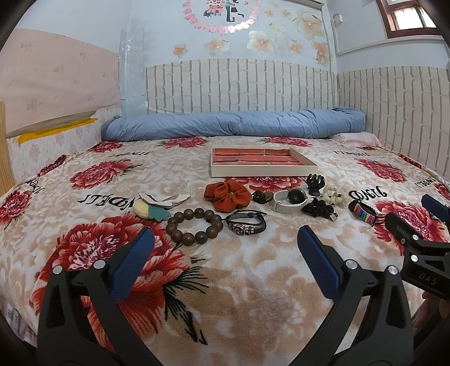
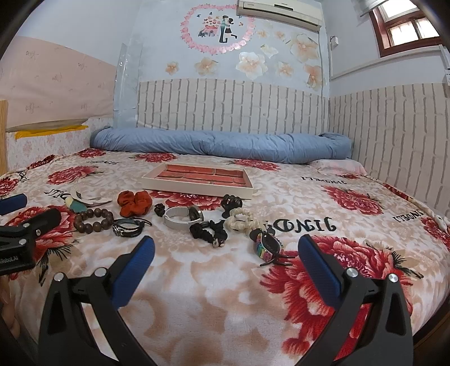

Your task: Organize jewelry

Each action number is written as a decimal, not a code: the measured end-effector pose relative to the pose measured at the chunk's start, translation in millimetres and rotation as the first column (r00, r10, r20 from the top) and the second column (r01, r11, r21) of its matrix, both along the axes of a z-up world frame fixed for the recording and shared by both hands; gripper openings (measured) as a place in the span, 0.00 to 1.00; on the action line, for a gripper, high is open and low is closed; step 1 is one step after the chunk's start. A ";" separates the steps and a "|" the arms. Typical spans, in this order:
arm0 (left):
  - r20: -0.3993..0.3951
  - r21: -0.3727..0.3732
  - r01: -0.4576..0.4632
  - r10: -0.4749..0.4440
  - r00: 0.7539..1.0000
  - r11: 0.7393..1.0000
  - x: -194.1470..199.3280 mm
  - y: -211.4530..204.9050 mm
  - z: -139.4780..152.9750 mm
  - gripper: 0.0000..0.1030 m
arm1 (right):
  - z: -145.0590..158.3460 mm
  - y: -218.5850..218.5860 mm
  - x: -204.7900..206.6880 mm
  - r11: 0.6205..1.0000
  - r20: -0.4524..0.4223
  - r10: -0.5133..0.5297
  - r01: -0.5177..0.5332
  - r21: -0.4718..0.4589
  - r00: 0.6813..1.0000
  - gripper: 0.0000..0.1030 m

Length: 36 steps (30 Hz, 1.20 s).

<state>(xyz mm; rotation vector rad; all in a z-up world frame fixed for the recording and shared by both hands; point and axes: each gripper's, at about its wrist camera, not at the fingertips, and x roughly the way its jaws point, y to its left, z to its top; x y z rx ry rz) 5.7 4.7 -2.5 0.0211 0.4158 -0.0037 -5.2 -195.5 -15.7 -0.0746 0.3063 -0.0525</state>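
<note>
- Jewelry lies in a loose row on the flowered blanket (image 1: 239, 281), just in front of the empty tray (image 1: 261, 169).
- Bead bracelet (image 1: 194, 226): probably light, stiff and smooth; pinch across one side of the ring.
- Scrunchie (image 1: 227, 195): soft, squashes easily.
- Left gripper (image 1: 225, 254) and right gripper (image 2: 226, 257): fingers spread wide, holding and touching nothing.

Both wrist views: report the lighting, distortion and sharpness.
Left wrist view: soft, even daylight, a bright window blown out top right; fisheye bends the brick wall panel and darkens the corners; the wooden bead bracelet is sharp. Right wrist view: same bending, faint shadow beneath the open right gripper, tray crisp.
</note>
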 end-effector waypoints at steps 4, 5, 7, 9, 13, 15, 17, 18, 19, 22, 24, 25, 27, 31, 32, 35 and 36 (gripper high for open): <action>-0.001 -0.001 -0.001 0.001 1.000 1.000 -0.3 -0.1 0.3 0.95 | -0.2 0.4 0.2 1.000 -0.003 0.004 -0.004 0.004 1.000 0.96; 0.000 -0.002 0.000 0.000 1.000 1.000 -0.3 -0.3 0.3 0.95 | -0.1 0.7 0.2 1.000 -0.003 0.003 -0.003 0.002 1.000 0.96; 0.000 -0.001 -0.001 0.001 1.000 1.000 -0.4 -0.5 0.6 0.95 | -0.1 0.4 0.6 1.000 -0.002 0.004 -0.004 0.003 1.000 0.96; -0.001 -0.001 -0.001 0.001 1.000 1.000 0.9 0.5 0.4 0.95 | -0.4 0.5 0.5 1.000 -0.004 0.002 -0.002 0.002 1.000 0.96; -0.016 0.008 -0.006 0.007 1.000 1.000 6.5 1.9 -0.9 0.95 | -1.5 0.4 6.2 1.000 -0.017 -0.009 0.009 -0.009 1.000 0.96; -0.025 0.007 -0.004 0.004 1.000 1.000 11.3 3.6 -1.2 0.95 | -1.5 -0.5 9.7 1.000 -0.021 -0.013 0.012 -0.011 1.000 0.96; -0.033 0.006 0.000 0.000 0.999 1.000 16.0 6.2 -1.7 0.95 | -2.1 -2.1 13.9 1.000 -0.030 -0.013 0.013 -0.008 0.999 0.96; -0.041 0.000 0.004 -0.004 0.999 1.000 18.9 8.9 -1.9 0.95 | -2.8 -2.1 16.8 1.000 -0.038 -0.017 0.017 -0.018 0.999 0.96; -0.048 -0.004 0.001 -0.001 0.999 1.000 21.8 11.7 -2.5 0.95 | -4.0 -3.5 19.9 0.999 -0.045 -0.021 0.020 -0.025 0.999 0.96; -0.071 -0.018 -0.015 0.014 0.997 1.000 31.5 20.5 -4.5 0.95 | -6.9 -12.4 30.3 0.999 -0.075 -0.041 0.039 -0.025 0.996 0.97; -0.085 -0.023 -0.031 0.029 0.996 0.999 39.1 27.2 -5.5 0.95 | -8.4 -18.3 37.9 0.999 -0.095 -0.050 0.048 -0.023 0.994 0.97; -0.094 -0.025 -0.037 0.035 0.995 0.999 43.8 30.3 -6.1 0.95 | -9.5 -22.4 44.6 0.998 -0.114 -0.054 0.052 -0.023 0.992 0.96; -0.114 -0.030 -0.046 0.043 0.993 0.998 53.9 35.6 -6.4 0.95 | -10.5 -27.9 52.8 0.998 -0.131 -0.061 0.059 -0.021 0.989 0.97; -0.156 -0.035 -0.041 0.035 0.987 0.999 72.8 39.2 -5.8 0.95 | -11.8 -36.6 72.9 0.998 -0.175 -0.058 0.056 -0.014 0.983 0.97; -0.167 -0.038 -0.033 0.026 0.986 0.999 77.6 39.6 -6.1 0.95 | -12.8 -38.5 80.4 0.999 -0.195 -0.051 0.051 -0.009 0.979 0.97; -0.207 -0.033 -0.035 0.027 0.978 0.999 92.8 41.6 -8.3 0.95 | -16.6 -43.1 96.6 0.999 -0.246 -0.040 0.041 0.000 0.968 0.97; -0.225 -0.043 -0.034 0.023 0.974 0.998 100.2 44.4 -8.6 0.95 | -18.0 -45.1 103.0 0.999 -0.265 -0.039 0.042 0.005 0.964 0.97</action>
